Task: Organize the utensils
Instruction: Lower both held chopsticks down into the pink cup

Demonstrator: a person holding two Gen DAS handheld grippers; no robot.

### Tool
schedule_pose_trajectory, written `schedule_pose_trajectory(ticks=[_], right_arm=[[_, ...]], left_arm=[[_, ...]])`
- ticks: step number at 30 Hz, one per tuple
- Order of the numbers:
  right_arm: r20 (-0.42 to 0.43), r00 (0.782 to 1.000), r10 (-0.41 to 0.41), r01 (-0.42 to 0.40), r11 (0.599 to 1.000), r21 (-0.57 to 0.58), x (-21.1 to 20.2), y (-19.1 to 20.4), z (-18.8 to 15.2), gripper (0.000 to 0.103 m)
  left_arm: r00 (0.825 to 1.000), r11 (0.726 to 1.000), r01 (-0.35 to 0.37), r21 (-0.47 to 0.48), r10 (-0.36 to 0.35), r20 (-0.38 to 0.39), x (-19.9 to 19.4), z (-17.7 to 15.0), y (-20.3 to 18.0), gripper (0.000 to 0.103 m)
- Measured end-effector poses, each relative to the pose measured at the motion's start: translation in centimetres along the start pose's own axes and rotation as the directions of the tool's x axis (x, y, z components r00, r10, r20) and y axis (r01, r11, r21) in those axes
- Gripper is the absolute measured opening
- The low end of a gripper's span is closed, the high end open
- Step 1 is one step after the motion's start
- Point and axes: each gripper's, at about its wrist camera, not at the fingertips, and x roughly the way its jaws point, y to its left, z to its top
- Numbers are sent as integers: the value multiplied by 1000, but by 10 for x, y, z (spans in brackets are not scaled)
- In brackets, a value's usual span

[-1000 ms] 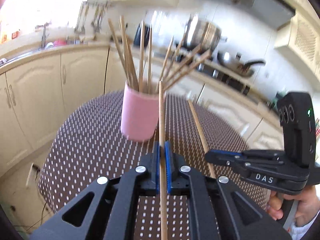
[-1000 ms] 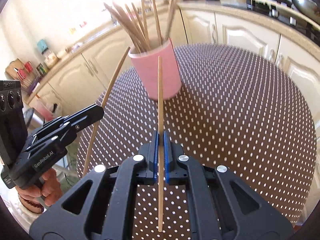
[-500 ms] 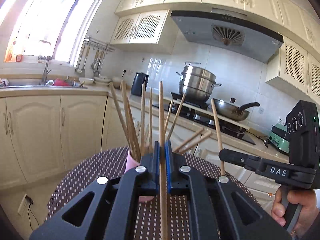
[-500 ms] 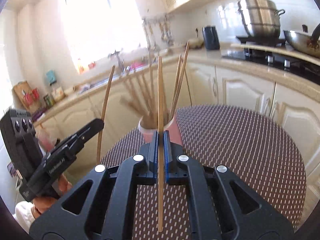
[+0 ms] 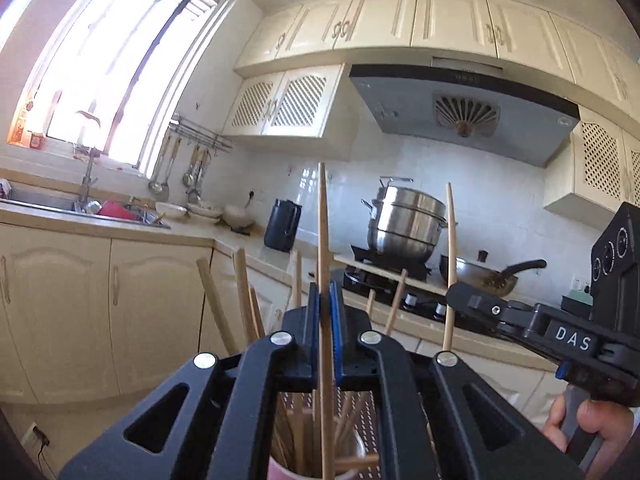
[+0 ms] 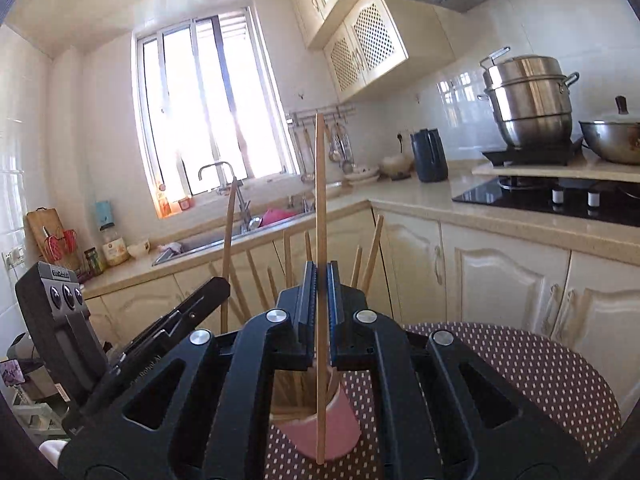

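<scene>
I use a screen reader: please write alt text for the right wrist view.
The right gripper clamps one upright chopstick above a pink cup of chopsticks on a dotted table. The left gripper, beside it, holds another; kitchen counters and a window lie behind.

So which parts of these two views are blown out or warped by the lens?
Left wrist view: the window is blown out white, and the cabinets bow with fisheye curve. Right wrist view: the window glares too, hazing the tap.
</scene>
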Motion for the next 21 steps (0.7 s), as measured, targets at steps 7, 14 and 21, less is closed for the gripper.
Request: schedule_pose_trajectory(ticks=[7, 14, 21], right_arm=[[68, 996, 56, -55, 998, -19, 24, -2, -2, 5], [67, 993, 98, -95, 994, -45, 38, -2, -14, 5], [30, 993, 112, -111, 993, -42, 38, -5, -27, 5]], left_arm=[[996, 999, -16, 37, 12, 92, 21, -1, -2, 5], [995, 998, -35, 60, 30, 92, 36, -16, 1, 5], [999, 996, -38, 81, 36, 23, 37, -32, 0, 5]])
